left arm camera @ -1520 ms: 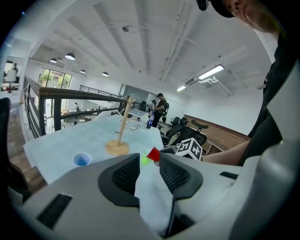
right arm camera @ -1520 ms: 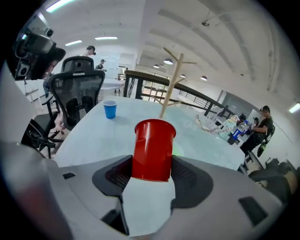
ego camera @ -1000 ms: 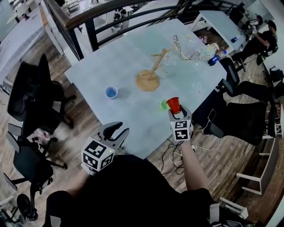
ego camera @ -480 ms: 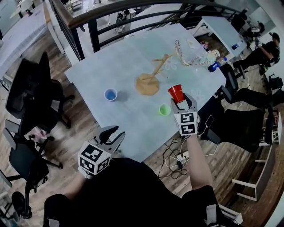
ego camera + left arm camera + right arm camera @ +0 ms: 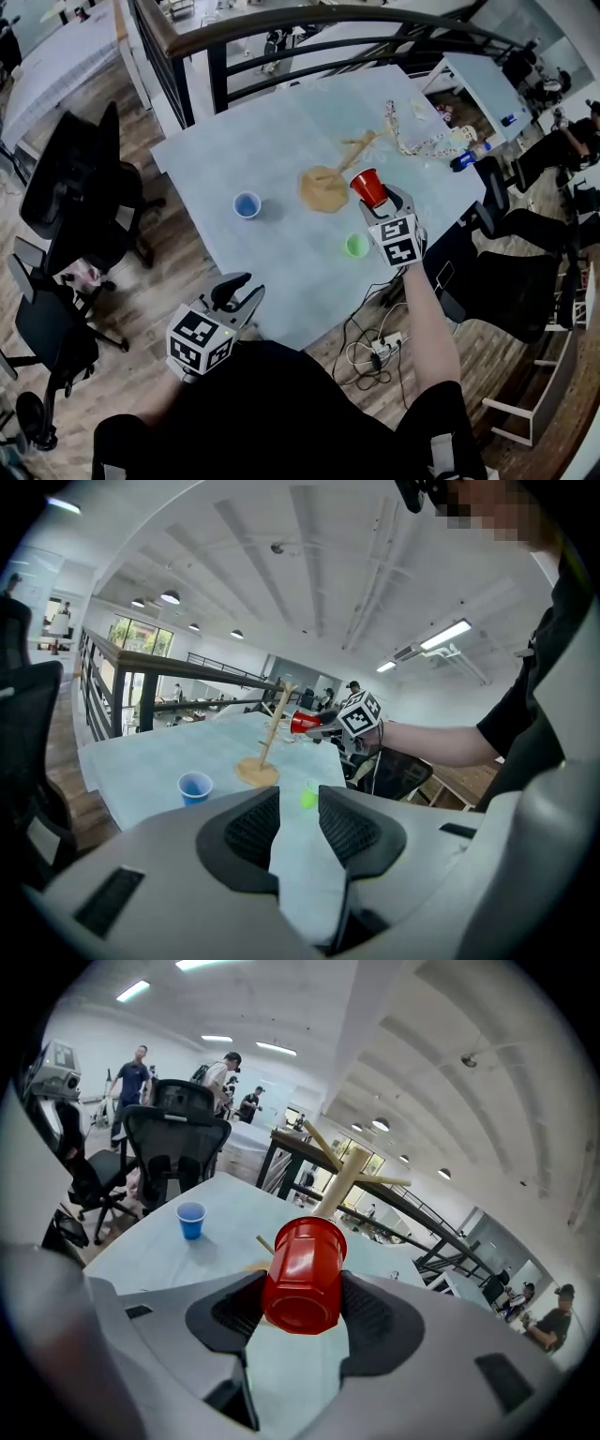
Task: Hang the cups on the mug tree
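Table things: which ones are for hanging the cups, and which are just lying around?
For the job:
red cup
blue cup
green cup
mug tree

Just lying about:
far-corner clutter
chairs
floor cables

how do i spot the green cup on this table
Find the wooden mug tree near the middle of the big pale table. The green cup stands between its base and the near table edge. It is the only green one; the blue cup stands further left.
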Available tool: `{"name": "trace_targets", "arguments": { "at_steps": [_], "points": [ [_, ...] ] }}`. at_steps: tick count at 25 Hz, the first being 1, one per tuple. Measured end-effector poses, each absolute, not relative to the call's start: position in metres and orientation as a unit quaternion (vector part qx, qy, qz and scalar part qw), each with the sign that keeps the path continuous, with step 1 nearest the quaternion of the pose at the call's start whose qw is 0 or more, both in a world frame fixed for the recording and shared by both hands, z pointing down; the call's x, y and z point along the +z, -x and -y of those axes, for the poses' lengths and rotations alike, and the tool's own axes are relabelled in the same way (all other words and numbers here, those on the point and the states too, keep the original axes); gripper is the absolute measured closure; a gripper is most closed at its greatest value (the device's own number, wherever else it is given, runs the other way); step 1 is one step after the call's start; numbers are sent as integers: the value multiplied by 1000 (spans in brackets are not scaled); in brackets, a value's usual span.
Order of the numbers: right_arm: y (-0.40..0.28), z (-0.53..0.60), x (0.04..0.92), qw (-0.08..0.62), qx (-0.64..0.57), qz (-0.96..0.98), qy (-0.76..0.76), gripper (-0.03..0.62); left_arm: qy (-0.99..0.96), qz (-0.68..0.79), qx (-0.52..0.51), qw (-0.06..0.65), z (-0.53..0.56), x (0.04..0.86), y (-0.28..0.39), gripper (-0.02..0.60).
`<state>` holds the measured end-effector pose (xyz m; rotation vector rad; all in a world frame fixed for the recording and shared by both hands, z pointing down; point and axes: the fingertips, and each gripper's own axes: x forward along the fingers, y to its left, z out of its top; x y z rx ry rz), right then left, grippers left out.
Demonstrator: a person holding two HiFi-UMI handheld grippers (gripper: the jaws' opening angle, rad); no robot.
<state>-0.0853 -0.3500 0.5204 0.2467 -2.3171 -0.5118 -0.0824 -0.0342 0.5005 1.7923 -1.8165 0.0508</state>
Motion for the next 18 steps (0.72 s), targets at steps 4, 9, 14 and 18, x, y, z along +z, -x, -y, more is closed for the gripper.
{"name": "trace_targets", "arguments": {
  "at_steps": [4, 9, 14, 18],
  "points": [
    [103, 353, 529, 390, -198, 896, -71, 326, -665, 686, 17, 294, 31, 502, 87, 445],
    [114, 355, 541, 422, -200, 883, -46, 326, -660, 690, 15, 296, 28, 502, 89, 445],
    [122, 358, 543, 437, -198, 876, -39, 326, -657, 693, 13, 297, 26, 501, 90, 445],
    [124, 355, 541, 441, -198, 875, -38, 326, -657, 693, 12, 296, 23, 500, 90, 445]
  ]
}}
